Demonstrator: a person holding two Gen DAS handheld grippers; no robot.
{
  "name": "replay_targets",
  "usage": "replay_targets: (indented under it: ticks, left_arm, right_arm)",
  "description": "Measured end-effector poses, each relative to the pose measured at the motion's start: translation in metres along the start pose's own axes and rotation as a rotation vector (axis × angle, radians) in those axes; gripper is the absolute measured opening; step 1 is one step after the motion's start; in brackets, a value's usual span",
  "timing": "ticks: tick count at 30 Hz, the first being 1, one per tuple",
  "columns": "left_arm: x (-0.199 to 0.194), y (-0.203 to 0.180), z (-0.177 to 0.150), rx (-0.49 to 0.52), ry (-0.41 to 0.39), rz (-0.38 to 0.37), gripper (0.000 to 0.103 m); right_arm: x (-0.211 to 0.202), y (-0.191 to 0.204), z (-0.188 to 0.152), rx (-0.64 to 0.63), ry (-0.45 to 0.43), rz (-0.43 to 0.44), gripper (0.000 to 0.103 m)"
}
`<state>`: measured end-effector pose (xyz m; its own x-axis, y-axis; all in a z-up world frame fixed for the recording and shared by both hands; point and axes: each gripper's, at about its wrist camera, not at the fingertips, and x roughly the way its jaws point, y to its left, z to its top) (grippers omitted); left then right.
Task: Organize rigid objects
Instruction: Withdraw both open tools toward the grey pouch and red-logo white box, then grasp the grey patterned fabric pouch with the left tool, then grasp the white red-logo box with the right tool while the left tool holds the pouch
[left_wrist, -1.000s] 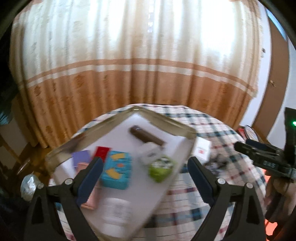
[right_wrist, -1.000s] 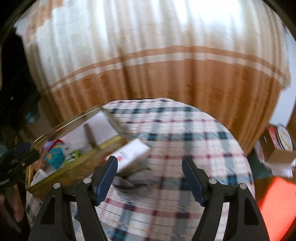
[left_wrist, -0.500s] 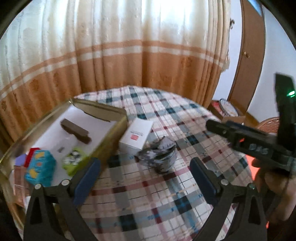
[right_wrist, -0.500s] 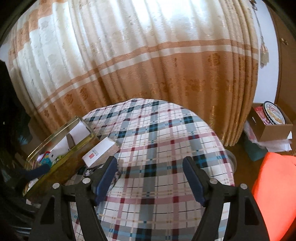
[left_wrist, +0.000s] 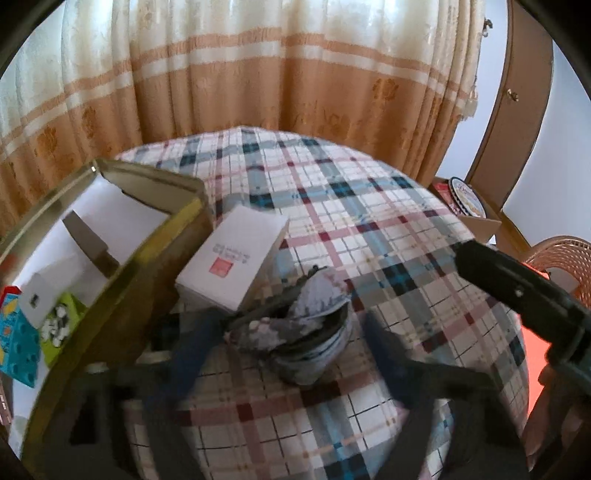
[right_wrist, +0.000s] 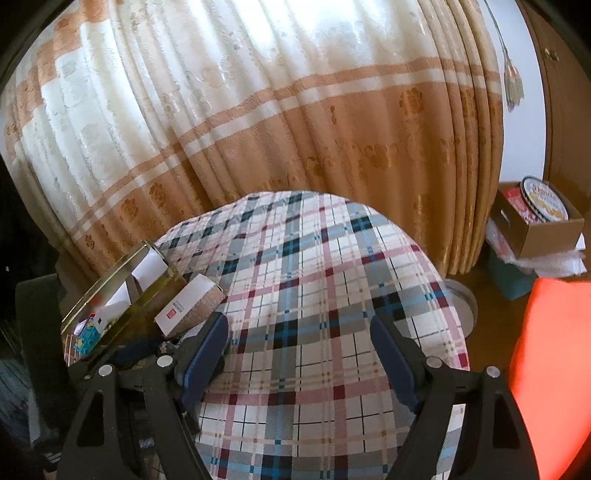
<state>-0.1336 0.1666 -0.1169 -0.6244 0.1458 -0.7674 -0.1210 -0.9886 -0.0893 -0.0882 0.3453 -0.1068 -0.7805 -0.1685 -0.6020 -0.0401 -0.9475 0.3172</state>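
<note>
Desk (left_wrist: 369, 229): round top under a checked cloth of white, grey-blue, pink and dark red; the cloth looks soft and lies flat.
Grey object (left_wrist: 303, 332): a crumpled, mottled grey thing with a round, cup-like base and folded upper flaps; what it is made of I cannot tell. It sits on the cloth, close in front of the white box.
White box (left_wrist: 232, 258): flat rectangular carton, smooth, with a small red square mark on top; it lies just beside the outer wall of the tray, one corner raised a little.
Tray (left_wrist: 155, 184): shallow rectangular tin with shiny gold-coloured walls and a white lining, at the left part of the desk.
Inside the tray: a dark brown bar (left_wrist: 90, 240), a green packet (left_wrist: 61, 323) with a black and white pattern, a turquoise block (left_wrist: 16, 343) with yellow shapes.
Left gripper (left_wrist: 288, 354): blurred by motion; its blue padded fingers (left_wrist: 190, 354) stand on both sides of the grey object and the jaws are closing. Whether the pads already touch it I cannot tell.
Right gripper (right_wrist: 299, 354): black frame, blue pads, jaws spread apart and opening a little, nothing between them, only bare cloth below.
Curtain (right_wrist: 295, 129): pleated fabric, cream above and orange-brown below, with woven flowers and pale stripes.
Cardboard box (right_wrist: 543, 225): open, brown, on the floor at the right.
</note>
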Motion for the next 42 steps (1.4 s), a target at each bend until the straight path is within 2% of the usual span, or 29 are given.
replay_targets:
  ticks: [5, 9, 16, 22, 31, 34, 37, 39, 42]
  left_arm:
    - [-0.007, 0.005, -0.007, 0.009, -0.001, -0.021, 0.062]
    - [-0.018, 0.018, -0.011, -0.005, 0.001, -0.023, 0.062]
    - [-0.036, 0.044, -0.029, -0.031, 0.023, -0.011, 0.062]
    - [-0.041, 0.048, -0.035, -0.024, 0.015, -0.011, 0.062]
    - [-0.044, 0.053, -0.037, -0.031, 0.008, -0.017, 0.062]
    - [-0.043, 0.054, -0.037, -0.035, 0.004, -0.008, 0.062]
    - [-0.04, 0.057, -0.036, -0.058, 0.006, -0.006, 0.062]
    - [-0.035, 0.064, -0.035, -0.099, 0.035, -0.023, 0.062]
    - [-0.035, 0.069, -0.033, -0.125, 0.025, -0.034, 0.062]
  right_arm:
    - [0.005, -0.005, 0.0, 0.026, 0.024, 0.008, 0.081]
    - [0.007, 0.004, 0.002, -0.019, 0.027, 0.008, 0.081]
    - [0.032, 0.038, 0.016, -0.188, 0.074, 0.048, 0.081]
    - [0.066, 0.077, 0.018, -0.396, 0.16, 0.113, 0.081]
    - [0.09, 0.114, 0.021, -0.597, 0.207, 0.209, 0.081]
    - [0.099, 0.121, 0.02, -0.626, 0.228, 0.227, 0.081]
    - [0.11, 0.123, 0.018, -0.645, 0.238, 0.205, 0.081]
    - [0.114, 0.121, 0.019, -0.619, 0.241, 0.227, 0.083]
    - [0.118, 0.119, 0.021, -0.59, 0.244, 0.233, 0.083]
